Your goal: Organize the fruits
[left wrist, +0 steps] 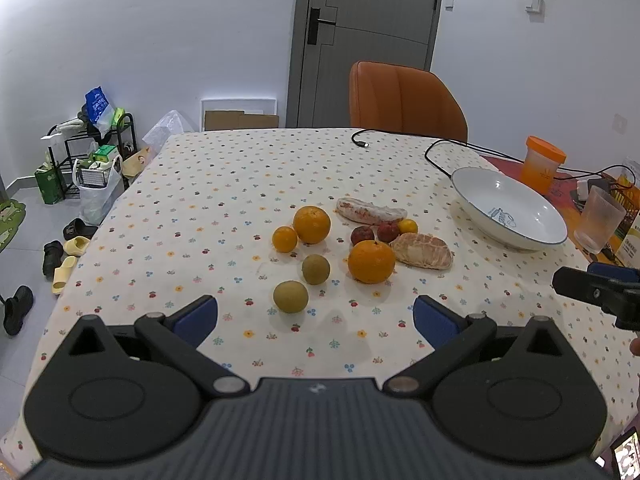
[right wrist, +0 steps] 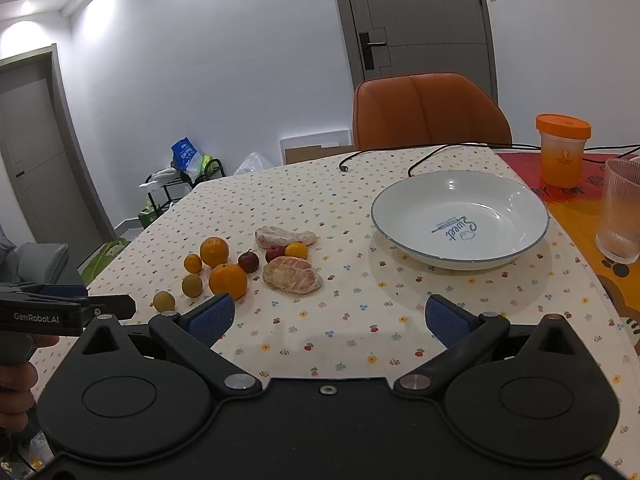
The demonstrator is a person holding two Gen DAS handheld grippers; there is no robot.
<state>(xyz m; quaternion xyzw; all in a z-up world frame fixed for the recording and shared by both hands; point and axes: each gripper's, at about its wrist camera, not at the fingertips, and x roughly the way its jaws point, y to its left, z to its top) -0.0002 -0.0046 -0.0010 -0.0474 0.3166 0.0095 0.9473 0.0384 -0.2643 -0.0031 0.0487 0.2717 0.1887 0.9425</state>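
A worktop [left wrist: 192, 208] with a floral cloth holds a loose cluster of fruit near its middle. Two oranges [left wrist: 371, 261] [left wrist: 311, 224] lie among a small mandarin [left wrist: 285, 239], two green-brown round fruits [left wrist: 290, 297] [left wrist: 315, 269], two dark red fruits [left wrist: 362, 235], a tiny yellow citrus [left wrist: 408, 226] and two peeled pomelo pieces [left wrist: 422, 251] [left wrist: 370, 211]. A white plate [right wrist: 460, 258] sits empty to the right of the fruit, well apart from it. The left claw [left wrist: 316, 314] is spread wide, nothing between its blue pads, near the closest green-brown fruit. The right claw [right wrist: 330, 316] is also spread wide and holds nothing, between fruit and plate.
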